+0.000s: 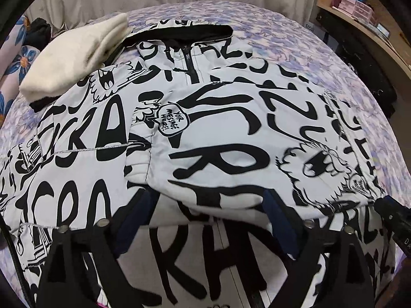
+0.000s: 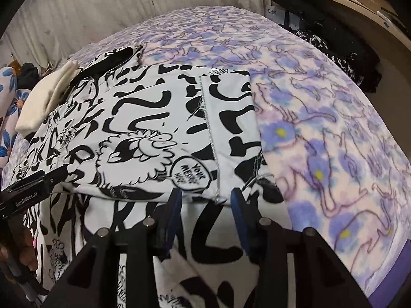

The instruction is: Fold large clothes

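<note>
A large white jacket with black graffiti lettering [image 1: 231,128] lies spread on the bed, black collar [image 1: 179,32] at the far end. Its lower part is folded up over the chest, and the fold's near edge runs in front of both grippers. My left gripper [image 1: 208,197] stands wide open, its blue pads on either side of that edge and not touching it. My right gripper [image 2: 206,195] is partly open over the same fold edge of the jacket [image 2: 143,118]; the cloth between its pads lies flat and unpinched. Each gripper also appears at the edge of the other's view.
A purple flowered blanket [image 2: 321,128] covers the bed. A folded cream cloth [image 1: 77,59] rests on the jacket's far left shoulder. A wooden shelf [image 1: 359,18] with pink boxes and dark clothes [image 2: 346,59] stand to the right, with a curtain behind.
</note>
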The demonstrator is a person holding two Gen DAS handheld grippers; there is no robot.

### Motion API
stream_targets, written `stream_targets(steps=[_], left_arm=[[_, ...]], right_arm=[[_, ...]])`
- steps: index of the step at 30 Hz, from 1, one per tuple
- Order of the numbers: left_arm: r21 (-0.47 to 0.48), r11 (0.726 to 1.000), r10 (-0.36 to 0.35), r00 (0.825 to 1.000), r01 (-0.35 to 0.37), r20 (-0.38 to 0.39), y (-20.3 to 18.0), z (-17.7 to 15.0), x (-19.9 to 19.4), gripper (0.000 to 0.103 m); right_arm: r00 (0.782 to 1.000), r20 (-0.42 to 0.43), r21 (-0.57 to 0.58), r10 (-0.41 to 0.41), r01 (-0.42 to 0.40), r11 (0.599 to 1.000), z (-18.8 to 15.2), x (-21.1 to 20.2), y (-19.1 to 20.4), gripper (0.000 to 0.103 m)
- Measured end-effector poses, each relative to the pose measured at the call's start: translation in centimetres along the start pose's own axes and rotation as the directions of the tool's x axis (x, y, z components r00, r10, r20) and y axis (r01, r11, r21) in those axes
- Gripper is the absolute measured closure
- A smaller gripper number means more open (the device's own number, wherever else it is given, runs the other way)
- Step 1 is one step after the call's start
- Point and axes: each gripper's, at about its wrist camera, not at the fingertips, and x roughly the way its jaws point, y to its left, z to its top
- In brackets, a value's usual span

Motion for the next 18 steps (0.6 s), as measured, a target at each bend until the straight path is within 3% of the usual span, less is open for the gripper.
stream_targets(steps=[7,18], left_arm=[[-0.008,1.0,-0.027,1.0,0.027,0.002,-0.4,-1.6,-1.3,0.008],[-0.042,0.996,-0.081,0.997,0.081,0.001,0.3,-5.3,-4.5,0.008]], right_arm=[[0.999,-0.019,0.02,0.027,-0.027,0.999,-1.5,-0.4,0.6,0.058],[0.993,-0.064,0.056,0.102,-0.099,0.994,-4.8,-1.3,1.9,0.057]])
